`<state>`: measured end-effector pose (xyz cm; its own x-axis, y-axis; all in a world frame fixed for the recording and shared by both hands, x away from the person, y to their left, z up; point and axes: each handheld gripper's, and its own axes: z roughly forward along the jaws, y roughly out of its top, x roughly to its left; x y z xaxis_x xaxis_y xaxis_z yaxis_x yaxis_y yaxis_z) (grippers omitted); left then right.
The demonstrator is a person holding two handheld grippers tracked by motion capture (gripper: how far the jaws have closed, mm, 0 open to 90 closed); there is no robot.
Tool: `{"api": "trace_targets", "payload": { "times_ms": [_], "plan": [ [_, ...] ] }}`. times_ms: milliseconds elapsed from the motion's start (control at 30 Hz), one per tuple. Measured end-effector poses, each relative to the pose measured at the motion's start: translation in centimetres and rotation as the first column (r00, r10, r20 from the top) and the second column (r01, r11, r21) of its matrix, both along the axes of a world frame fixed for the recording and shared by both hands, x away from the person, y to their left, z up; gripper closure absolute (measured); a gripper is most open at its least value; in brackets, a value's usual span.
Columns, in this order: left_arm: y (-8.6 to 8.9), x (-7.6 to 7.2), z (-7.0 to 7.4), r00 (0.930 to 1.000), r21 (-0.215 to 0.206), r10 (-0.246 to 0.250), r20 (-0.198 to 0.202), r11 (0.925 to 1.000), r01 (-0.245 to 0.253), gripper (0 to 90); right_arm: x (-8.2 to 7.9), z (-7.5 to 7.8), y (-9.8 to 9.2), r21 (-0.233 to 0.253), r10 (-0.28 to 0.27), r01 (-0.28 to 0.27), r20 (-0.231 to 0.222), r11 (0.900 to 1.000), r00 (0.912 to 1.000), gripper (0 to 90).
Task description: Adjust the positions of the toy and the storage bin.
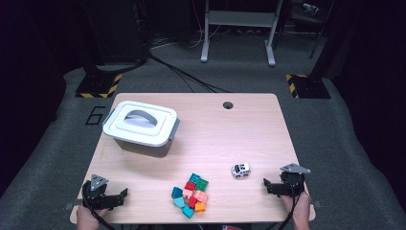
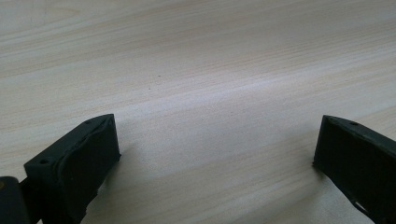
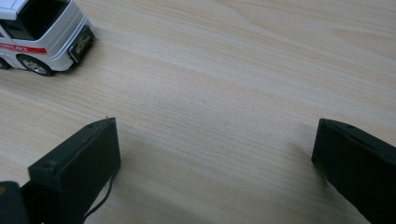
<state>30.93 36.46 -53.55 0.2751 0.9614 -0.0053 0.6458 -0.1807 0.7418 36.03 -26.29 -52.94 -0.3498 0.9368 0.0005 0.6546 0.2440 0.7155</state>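
Both grippers are resting low at the near edge of the table [image 1: 249, 124], jaws spread wide, gripping nothing. The left gripper [image 1: 123, 193] is sitting at the near left corner over bare wood. The right gripper [image 1: 266, 184] is pointing toward the toy car [image 1: 241, 170], which is standing just beyond its tips and off to one side. The pile of coloured blocks [image 1: 191, 195] is lying between the two grippers; the lidded grey bin [image 1: 141, 127] is standing well apart at the far left. Likely step: picking up the car. Advice: centre it between the jaws, grip across the body, and close gently since it could roll.
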Motion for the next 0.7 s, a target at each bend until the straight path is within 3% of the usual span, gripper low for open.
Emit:
{"api": "trace_targets", "payload": {
  "times_ms": [433,467,533,600,633,700],
  "plan": [
    [-0.08,-0.09,0.05,1.0,0.01,-0.008,0.003,0.9999,0.008,0.1,0.06,0.0,0.02,0.006,-0.006,0.006,0.0,1.0,1.0,0.6],
    [-0.09,-0.11,0.2,0.9997,0.016,-0.022,-0.013,0.9996,0.022,0.1,0.05,0.0,0.03,0.007,-0.008,0.008,-0.001,1.0,1.0,0.6],
    [-0.16,-0.06,0.16,0.9997,0.023,-0.025,0.0,0.9994,0.025,0.1,0.05,0.01,0.02,0.006,-0.008,0.008,-0.001,1.0,1.0,0.6],
    [-0.22,-0.2,0.32,0.9991,0.029,-0.037,-0.018,0.9989,0.038,0.0,0.05,0.01,0.02,0.007,-0.008,0.008,-0.001,1.0,1.0,0.8],
    [-0.34,-0.2,0.18,0.9993,0.026,-0.036,0.011,0.999,0.035,0.0,0.09,0.0,-0.04,0.004,-0.001,0.001,0.004,1.0,1.0,1.0],
    [-0.68,-0.57,0.41,0.9976,0.016,-0.069,-0.002,0.9975,0.069,0.0,0.08,-0.01,-0.05,0.004,-0.002,0.002,0.006,1.0,1.0,1.2]
  ]
}}
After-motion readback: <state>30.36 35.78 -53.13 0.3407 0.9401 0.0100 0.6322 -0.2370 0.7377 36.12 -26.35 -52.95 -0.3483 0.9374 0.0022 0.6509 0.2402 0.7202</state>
